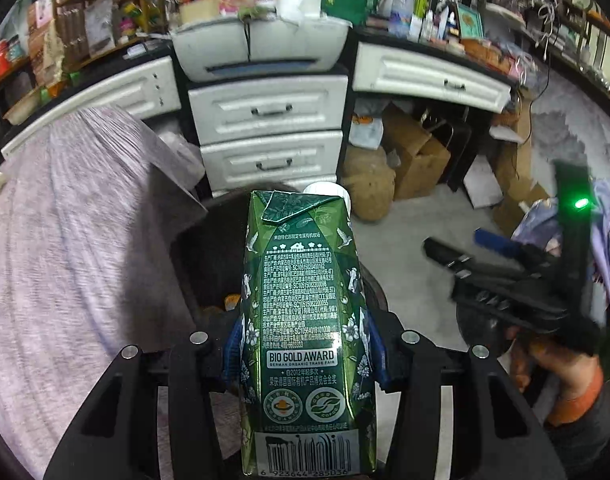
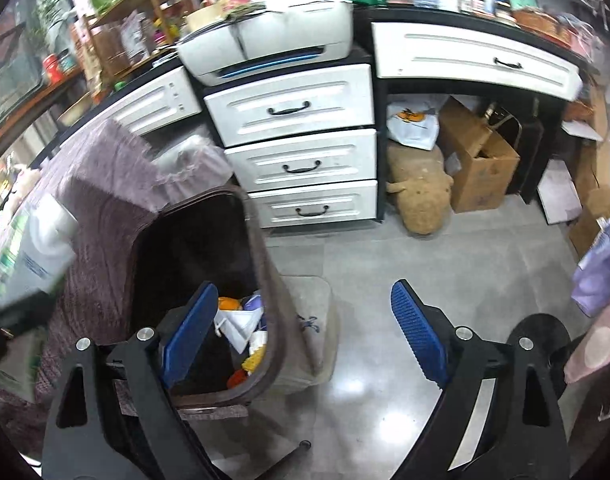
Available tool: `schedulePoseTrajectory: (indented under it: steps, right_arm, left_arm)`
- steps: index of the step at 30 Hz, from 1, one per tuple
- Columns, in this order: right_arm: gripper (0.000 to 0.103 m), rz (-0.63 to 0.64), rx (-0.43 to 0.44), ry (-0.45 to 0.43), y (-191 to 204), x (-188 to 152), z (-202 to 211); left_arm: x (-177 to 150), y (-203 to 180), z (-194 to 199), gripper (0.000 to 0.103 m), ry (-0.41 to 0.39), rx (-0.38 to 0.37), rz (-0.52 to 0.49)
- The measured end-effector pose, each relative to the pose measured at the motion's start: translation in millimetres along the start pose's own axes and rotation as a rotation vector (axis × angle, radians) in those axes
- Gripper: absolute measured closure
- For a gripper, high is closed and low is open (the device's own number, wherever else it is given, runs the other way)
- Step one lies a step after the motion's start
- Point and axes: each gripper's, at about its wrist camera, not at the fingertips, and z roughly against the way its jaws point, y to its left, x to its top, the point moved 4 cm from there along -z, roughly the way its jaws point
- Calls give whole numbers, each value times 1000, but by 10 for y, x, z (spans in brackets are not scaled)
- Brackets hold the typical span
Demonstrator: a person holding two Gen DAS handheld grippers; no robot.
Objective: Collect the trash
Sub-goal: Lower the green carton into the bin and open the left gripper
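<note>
Carton (image 1: 305, 320) clamped in left hand-held gripper (image 1: 303, 354) (right hand-held gripper (image 2: 305, 336) gapes empty).

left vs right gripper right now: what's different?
The left gripper is shut on the green carton; the right gripper holds nothing. The left's jaws stand narrow against the carton's sides; the right's stand wide apart, over floor beside the trash bin. Both have blue pads on black fingers.

The green carton (image 1: 305, 320) carries "BIO GOLD AWARD, GERMAN ORGANIC TRADE FAIR", seals "ORGANIC" and "COFCC", and barcode digits 6 923644 285036 at its 6 o'clock end.
</note>
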Motion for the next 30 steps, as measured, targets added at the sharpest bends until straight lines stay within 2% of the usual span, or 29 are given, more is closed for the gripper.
schedulePoseTrajectory:
  steps: [6,14,23,24,25,27,30]
  right_arm:
    - [16,-32,-17,16,-149,-34,-18]
    - [16,-36,-7,17,-125,-38,-24]
    - [16,-31,0,31,-83,-71,-46]
    - [16,-30,0,32,-87,-75,-44]
    - [16,-30,1,33,-82,-75,-43]
    - [16,-29,1,32,-77,-70,-37]
    - [16,-31,1,25,-76,-52,-20]
  left_arm:
    - [-3,14,-352,54,57,43,-15]
    - [-38,57,-723,54,120,103,-41]
    - [-31,121,-914,53,157,140,-43]
    - [-30,111,-921,48,161,137,-46]
    - [-31,103,-927,38,166,137,-52]
    - [-37,84,-918,27,161,142,-64]
    - [-47,60,-888,20,166,139,-76]
